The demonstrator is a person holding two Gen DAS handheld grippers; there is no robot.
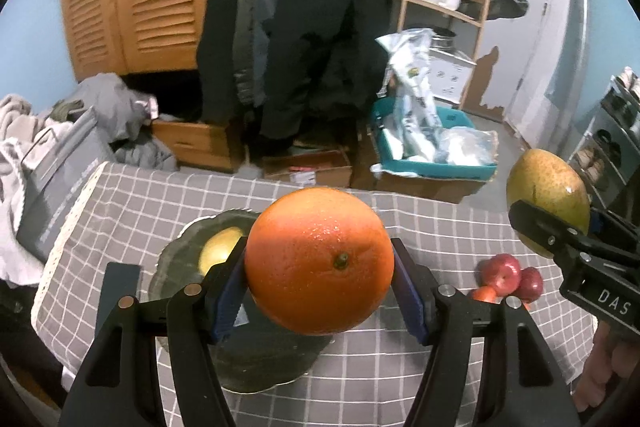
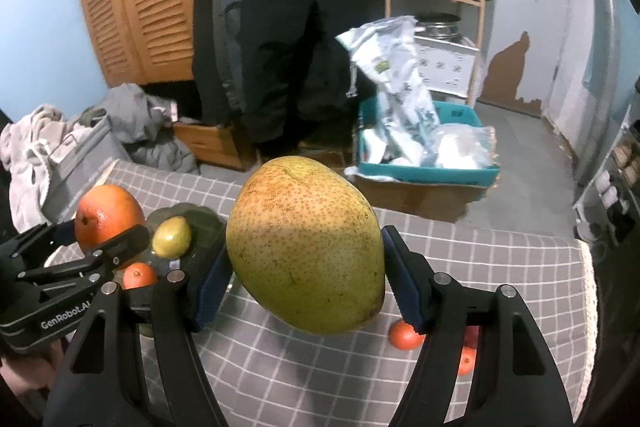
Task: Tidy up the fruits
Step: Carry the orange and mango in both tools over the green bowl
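The large round orange [image 1: 319, 259] sits clamped between the blue pads of your left gripper [image 1: 319, 281], lifted above the dark scalloped plate [image 1: 176, 259], which carries a small yellow-green fruit [image 2: 172, 235]. Your right gripper [image 2: 304, 287] grips the big speckled yellow-green mango [image 2: 306, 243] over the grey checked tablecloth [image 1: 360, 379]. Two red apples [image 1: 510, 273] and small tangerines [image 2: 405, 335] lie on the cloth.

Both wrist views face forward over the checked table [image 1: 380, 367] — sharing the dark plate [image 1: 180, 259].
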